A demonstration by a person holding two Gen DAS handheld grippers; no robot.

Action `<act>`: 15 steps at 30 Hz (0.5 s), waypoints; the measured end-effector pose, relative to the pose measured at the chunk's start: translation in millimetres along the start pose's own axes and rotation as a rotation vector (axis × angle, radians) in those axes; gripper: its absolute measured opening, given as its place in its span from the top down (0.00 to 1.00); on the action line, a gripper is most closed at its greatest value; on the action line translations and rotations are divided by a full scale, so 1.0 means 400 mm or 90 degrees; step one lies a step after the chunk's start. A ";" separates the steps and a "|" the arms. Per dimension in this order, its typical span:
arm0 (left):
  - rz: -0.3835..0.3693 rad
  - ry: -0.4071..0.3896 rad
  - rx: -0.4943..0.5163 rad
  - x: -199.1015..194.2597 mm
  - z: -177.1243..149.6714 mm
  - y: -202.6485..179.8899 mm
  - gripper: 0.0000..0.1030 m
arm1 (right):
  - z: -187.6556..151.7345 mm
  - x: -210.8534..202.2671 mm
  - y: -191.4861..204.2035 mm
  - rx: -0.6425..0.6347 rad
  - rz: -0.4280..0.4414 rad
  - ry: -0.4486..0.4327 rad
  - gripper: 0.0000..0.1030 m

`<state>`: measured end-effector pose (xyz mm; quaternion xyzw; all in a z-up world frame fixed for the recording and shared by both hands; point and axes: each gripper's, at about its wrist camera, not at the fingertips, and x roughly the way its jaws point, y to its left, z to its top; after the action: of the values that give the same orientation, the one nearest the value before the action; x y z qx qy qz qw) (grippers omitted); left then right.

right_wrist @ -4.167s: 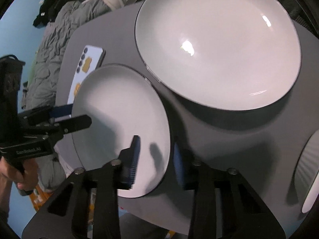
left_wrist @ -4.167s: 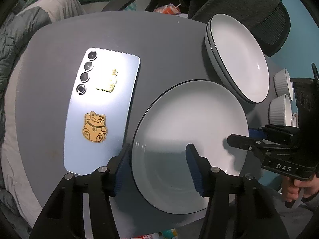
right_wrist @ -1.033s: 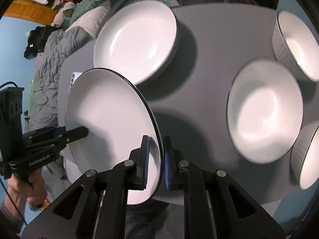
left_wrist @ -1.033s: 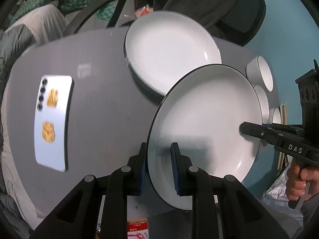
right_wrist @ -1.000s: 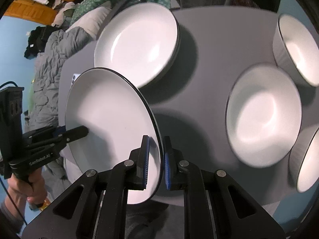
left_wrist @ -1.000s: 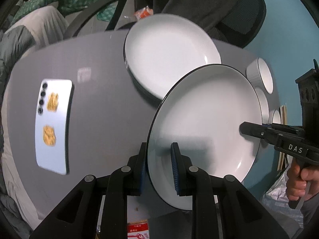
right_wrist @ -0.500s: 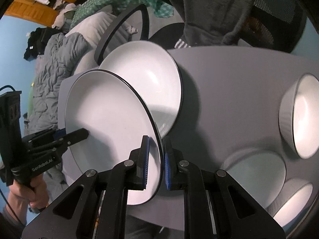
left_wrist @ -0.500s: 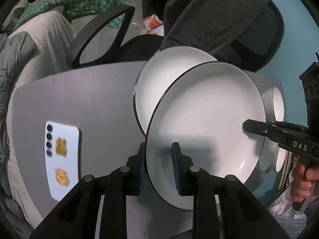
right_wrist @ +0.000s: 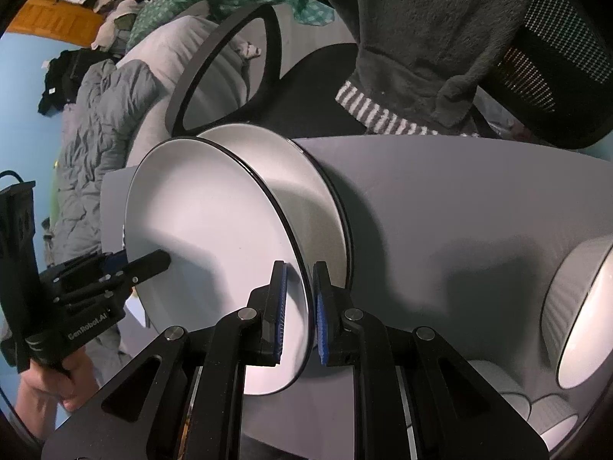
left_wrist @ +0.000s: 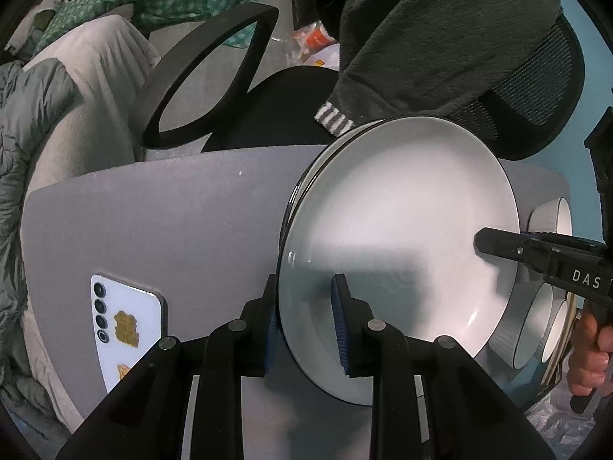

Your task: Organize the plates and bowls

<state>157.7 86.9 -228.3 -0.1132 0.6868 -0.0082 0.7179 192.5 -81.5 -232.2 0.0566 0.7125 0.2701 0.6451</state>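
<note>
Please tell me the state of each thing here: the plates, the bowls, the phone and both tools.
Carried plate: gripped at opposite rims, tilted above the stack.
Plate stack: lying on the grey table.
Left tool: shut on the carried plate.
Right tool: shut on the carried plate.
Ribbed bowls: empty, on the table.
Phone: face down.

Stacked plates mostly hidden behind the held plate, phone partly covered by the left gripper, ribbed bowl cut off at the frame edge.

A white plate with a black rim sits over a grey table, beside a white phone bearing gold stickers and black lenses, blue-padded black grippers.
</note>
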 end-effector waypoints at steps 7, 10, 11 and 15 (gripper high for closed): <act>0.013 0.010 -0.001 0.013 0.012 -0.003 0.76 | 0.021 0.015 -0.009 0.006 -0.001 0.011 0.87; 0.022 0.010 0.003 0.017 0.015 -0.010 0.75 | 0.027 0.019 -0.009 0.006 -0.009 0.013 0.87; 0.027 0.010 0.008 0.018 0.016 -0.014 0.75 | 0.029 0.018 -0.008 0.006 -0.012 0.013 0.87; 0.037 0.006 0.024 0.022 0.013 -0.023 0.75 | 0.034 0.018 -0.004 0.005 -0.020 0.019 0.86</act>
<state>164.5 77.2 -235.0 -0.0793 0.6927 -0.0007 0.7168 204.7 -75.7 -239.8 0.0436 0.7240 0.2578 0.6383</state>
